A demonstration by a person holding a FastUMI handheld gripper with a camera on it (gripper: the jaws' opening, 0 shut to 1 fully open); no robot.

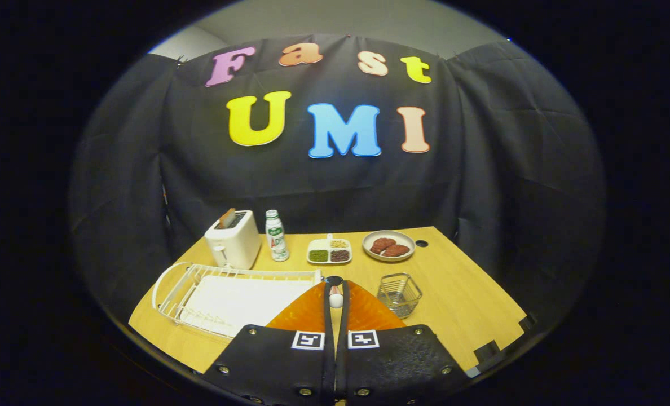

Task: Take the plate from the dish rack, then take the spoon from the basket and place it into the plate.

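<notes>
**A:** What have you got from the hand-held gripper point(335, 296) right now?

**B:** I see its two fingers drawn close together, with only a thin gap between them. A small pale thing with a pinkish end sits pinched between the tips. I take it for the spoon point(335, 297), though it is too small for me to be sure.

**A:** And the plate?

**B:** The orange plate point(363, 311) lies flat on the surface point(470, 304), right under the fingers and just behind their tips. The fingers cover its middle, so I see a wedge of it on either side.

**A:** Where's the basket?

**B:** The small wire basket point(399, 294) stands just beside the plate, on the right. The white dish rack point(230, 296) sits on the left, its near end touching or almost touching the plate's edge; I can't tell which.

**A:** Any writing you can read?

**B:** Little. The white bottle point(276, 235) has a green cap and a label with green and red print, but it is too small for me to make out. Two square black-and-white markers point(335, 340) sit on the gripper body.

**A:** What's at the back?

**B:** A white toaster point(233, 241) with a slice in its slot, then the bottle, a divided tray point(329, 251) of grains or beans, and a round dish point(388, 246) with two brown patties.
</notes>
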